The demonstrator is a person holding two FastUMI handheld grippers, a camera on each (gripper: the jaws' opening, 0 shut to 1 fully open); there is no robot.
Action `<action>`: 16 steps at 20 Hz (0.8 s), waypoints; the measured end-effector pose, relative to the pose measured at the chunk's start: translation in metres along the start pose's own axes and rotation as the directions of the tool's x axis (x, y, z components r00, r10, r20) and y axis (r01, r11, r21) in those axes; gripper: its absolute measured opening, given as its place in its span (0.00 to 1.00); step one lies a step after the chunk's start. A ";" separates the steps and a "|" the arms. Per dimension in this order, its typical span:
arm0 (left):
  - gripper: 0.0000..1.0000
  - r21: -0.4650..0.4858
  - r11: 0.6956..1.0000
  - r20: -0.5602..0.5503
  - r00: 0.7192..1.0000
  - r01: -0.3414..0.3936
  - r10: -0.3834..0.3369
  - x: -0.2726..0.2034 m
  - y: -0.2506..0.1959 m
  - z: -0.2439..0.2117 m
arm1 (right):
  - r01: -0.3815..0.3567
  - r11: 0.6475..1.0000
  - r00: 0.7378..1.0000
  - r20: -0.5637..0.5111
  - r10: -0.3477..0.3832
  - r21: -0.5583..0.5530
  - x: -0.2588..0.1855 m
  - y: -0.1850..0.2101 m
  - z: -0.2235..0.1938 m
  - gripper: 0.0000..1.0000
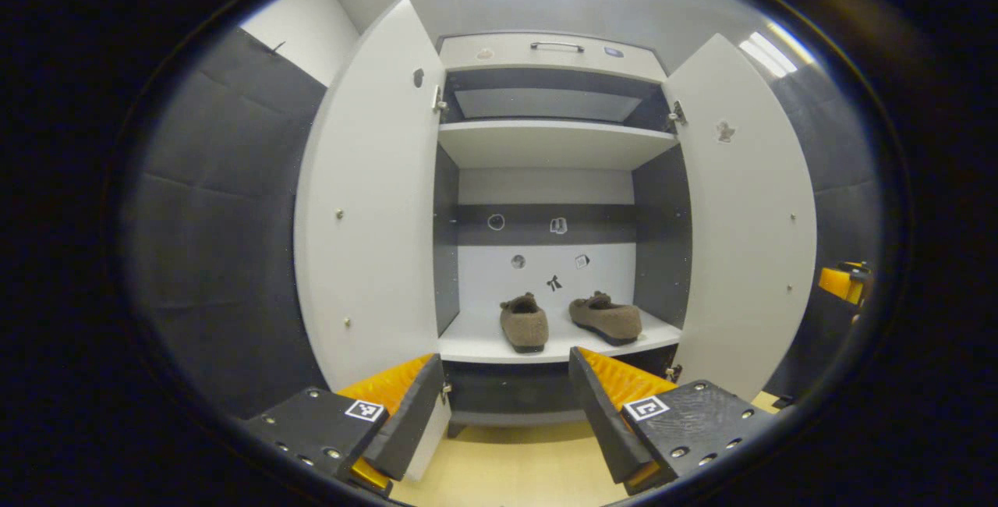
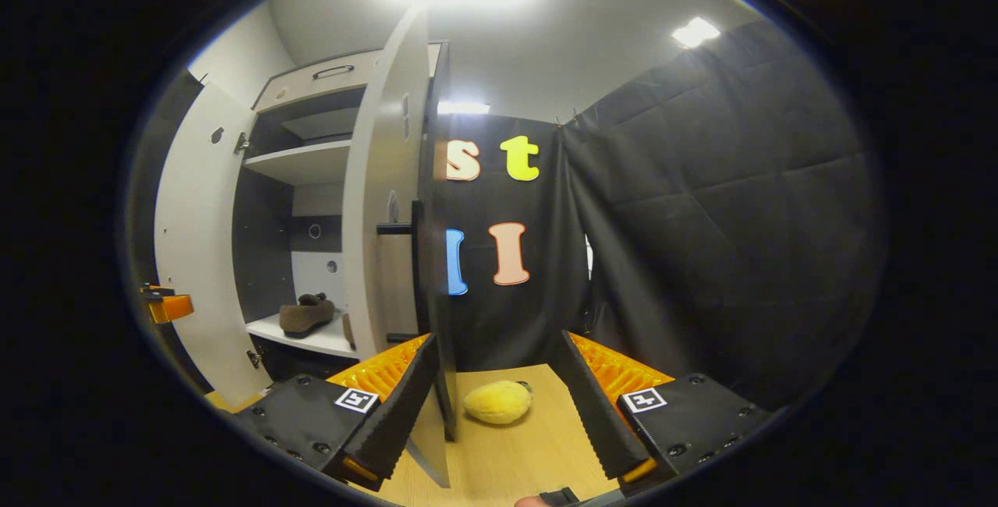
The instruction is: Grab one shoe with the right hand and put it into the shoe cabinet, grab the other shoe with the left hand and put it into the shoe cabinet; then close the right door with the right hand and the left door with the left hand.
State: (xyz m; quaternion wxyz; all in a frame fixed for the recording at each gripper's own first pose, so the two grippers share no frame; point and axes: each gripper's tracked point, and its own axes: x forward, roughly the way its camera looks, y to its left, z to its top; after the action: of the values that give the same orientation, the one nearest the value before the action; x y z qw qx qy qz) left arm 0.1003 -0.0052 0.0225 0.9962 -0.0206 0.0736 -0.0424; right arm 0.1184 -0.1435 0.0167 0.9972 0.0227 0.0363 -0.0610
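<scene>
Cabinet [image 1: 546, 144] stands straight ahead of the left gripper [image 1: 499, 405], both doors swung wide. In the left gripper view, going left to right: the left door [image 1: 366, 203] reaches down to just beside the left finger, then the open shelves, then the right door [image 1: 748, 218] beyond the right finger. The gripper's fingers are spread apart with nothing between them. Ahead of them, on the bottom shelf [image 1: 475, 339], sit the two brown shoes: the left shoe [image 1: 524, 324] toe toward the camera, the right shoe [image 1: 606, 317] angled beside it, close but apart. Small stickers dot the back panel; no writing on them can be read. Square black-and-white marker tags sit on each finger mount.

In the right gripper view, the right gripper [image 2: 499, 405] is also spread, and the edge of the right door stands between its fingers, nearer the left one; whether they touch cannot be told. A yellow plush toy [image 2: 497, 401] lies on the floor [image 2: 514, 452] ahead, between the fingers. Far left, one shoe shows on the shelf.
</scene>
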 end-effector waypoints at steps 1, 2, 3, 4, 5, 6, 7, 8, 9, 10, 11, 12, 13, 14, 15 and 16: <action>0.94 -0.001 1.000 -0.002 1.000 -0.016 0.016 -0.008 0.009 -0.001 | 0.030 1.000 1.000 0.005 -0.030 -0.002 0.005 -0.005 0.004 0.98; 0.94 -0.004 1.000 -0.003 1.000 -0.031 0.030 -0.015 0.017 -0.002 | 0.062 0.998 0.998 0.012 -0.062 -0.001 0.011 -0.012 0.008 0.98; 0.94 -0.011 0.999 -0.007 0.999 -0.046 0.046 -0.022 0.027 -0.004 | 0.093 0.996 0.996 0.018 -0.093 0.004 0.016 -0.016 0.013 0.96; 0.94 -0.015 0.998 -0.008 0.998 -0.059 0.059 -0.029 0.038 -0.007 | 0.117 0.993 0.993 0.023 -0.117 0.011 0.019 -0.019 0.017 0.96; 0.95 -0.018 0.997 -0.010 0.997 -0.076 0.076 -0.035 0.049 -0.009 | 0.138 0.990 0.990 0.026 -0.139 0.018 0.023 -0.019 0.019 0.94; 0.95 -0.020 0.995 -0.013 0.996 -0.093 0.093 -0.039 0.062 -0.011 | 0.157 0.987 0.987 0.024 -0.157 0.023 0.026 -0.018 0.021 0.96; 0.95 -0.022 0.994 -0.013 0.994 -0.106 0.105 -0.042 0.074 -0.011 | 0.166 0.986 0.986 0.023 -0.167 0.028 0.030 -0.016 0.022 0.92; 0.94 -0.024 0.993 -0.010 0.993 -0.119 0.119 -0.046 0.085 -0.010 | 0.175 0.984 0.984 0.019 -0.175 0.028 0.030 -0.016 0.021 0.97; 0.94 -0.024 0.990 -0.006 0.991 -0.136 0.136 -0.047 0.098 -0.008 | 0.182 0.983 0.983 0.015 -0.182 0.018 0.030 -0.015 0.020 0.97; 0.94 -0.026 0.988 -0.002 0.989 -0.150 0.150 -0.047 0.111 -0.007 | 0.187 0.982 0.982 0.010 -0.187 0.005 0.032 -0.010 0.019 0.97; 0.94 -0.029 0.986 0.003 0.987 -0.163 0.163 -0.052 0.121 -0.006 | 0.194 0.981 0.981 0.007 -0.194 -0.007 0.035 -0.002 0.019 0.97; 0.94 -0.031 0.984 0.008 0.985 -0.174 0.174 -0.052 0.133 -0.002 | 0.216 0.976 0.976 0.009 -0.216 -0.023 0.037 -0.001 0.020 0.97; 0.94 -0.034 0.982 0.014 0.982 -0.187 0.187 -0.054 0.144 -0.002 | 0.234 0.972 0.972 0.016 -0.233 -0.038 0.038 -0.001 0.023 0.96; 0.94 -0.034 0.980 0.018 0.980 -0.197 0.197 -0.055 0.155 0.000 | 0.241 0.969 0.971 0.015 -0.240 -0.050 0.037 0.001 0.024 0.92; 0.95 -0.034 0.978 0.021 0.978 -0.205 0.206 -0.053 0.165 0.001 | 0.239 0.970 0.971 0.016 -0.238 -0.051 0.036 0.005 0.025 0.92; 0.95 -0.034 0.977 0.023 0.977 -0.211 0.211 -0.053 0.174 0.003 | 0.235 0.970 0.972 0.010 -0.235 -0.059 0.034 0.009 0.025 0.96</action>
State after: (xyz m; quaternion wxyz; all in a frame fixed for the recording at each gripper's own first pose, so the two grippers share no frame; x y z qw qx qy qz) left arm 0.0630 0.1725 0.0244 0.9955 -0.0287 0.0627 0.0650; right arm 0.1551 -0.1403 0.0389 0.9833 -0.0116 0.0391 -0.1775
